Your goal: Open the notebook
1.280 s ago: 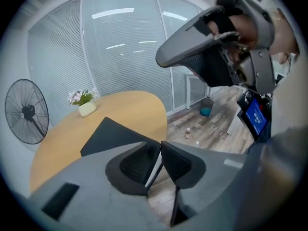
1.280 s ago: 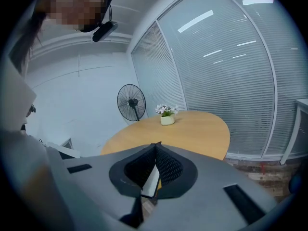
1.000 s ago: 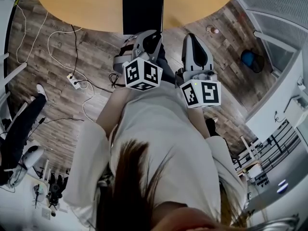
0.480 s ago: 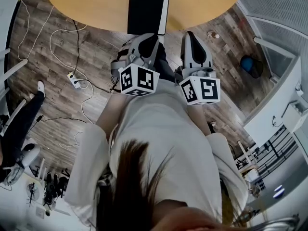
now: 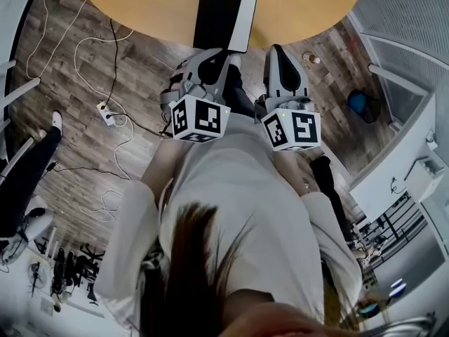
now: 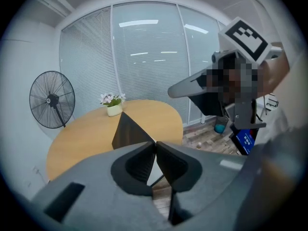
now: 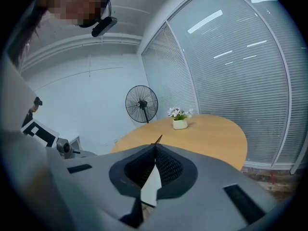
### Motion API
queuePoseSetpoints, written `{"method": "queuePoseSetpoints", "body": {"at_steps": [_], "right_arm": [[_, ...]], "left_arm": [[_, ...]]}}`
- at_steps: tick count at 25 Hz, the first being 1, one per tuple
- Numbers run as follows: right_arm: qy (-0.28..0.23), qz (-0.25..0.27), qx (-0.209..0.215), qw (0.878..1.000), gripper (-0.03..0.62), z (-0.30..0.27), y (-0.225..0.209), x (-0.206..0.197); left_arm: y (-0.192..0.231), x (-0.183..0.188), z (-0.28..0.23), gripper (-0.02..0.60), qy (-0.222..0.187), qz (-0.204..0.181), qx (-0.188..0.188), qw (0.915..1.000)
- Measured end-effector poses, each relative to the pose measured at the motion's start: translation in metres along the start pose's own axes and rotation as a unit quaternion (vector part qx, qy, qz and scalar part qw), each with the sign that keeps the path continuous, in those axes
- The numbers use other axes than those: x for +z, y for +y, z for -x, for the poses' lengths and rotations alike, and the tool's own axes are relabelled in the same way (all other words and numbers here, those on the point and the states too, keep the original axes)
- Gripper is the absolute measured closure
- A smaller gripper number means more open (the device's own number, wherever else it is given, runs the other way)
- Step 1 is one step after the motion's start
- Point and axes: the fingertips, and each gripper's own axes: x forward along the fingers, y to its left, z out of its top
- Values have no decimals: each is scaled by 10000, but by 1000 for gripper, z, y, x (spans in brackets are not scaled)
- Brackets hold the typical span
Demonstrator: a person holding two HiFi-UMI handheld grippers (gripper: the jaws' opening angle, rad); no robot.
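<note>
Notebook (image 5: pixel 219 12) at top centre of head view, on table (image 5: pixel 140 5), near end at table edge. Cover (image 6: pixel 127 131) tilted up; white page strip (image 5: pixel 245 20) shows along right side.

Left hand-held gripper (image 6: pixel 155 144): jaws closing, tips almost together on cover's near edge. Right hand-held gripper (image 7: pixel 155 146): jaws pressed together, nothing visibly between them, just right of notebook.

Step in hand, likely: lifting cover, opening barely begun. Next move calls for swinging cover over toward frame left without thin edge slipping out.

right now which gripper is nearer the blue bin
Right. The right gripper is on the blue bin's side; the left gripper, jaws closing on the notebook, is farther, beyond the right one.
</note>
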Motion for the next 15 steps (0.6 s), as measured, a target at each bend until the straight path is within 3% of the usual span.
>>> {"method": "queuePoseSetpoints", "body": {"at_steps": [15], "right_arm": [[-54, 55, 113, 9999, 592, -10, 20, 7]], "left_arm": [[54, -13, 33, 552, -165, 431, 681, 9966]]}}
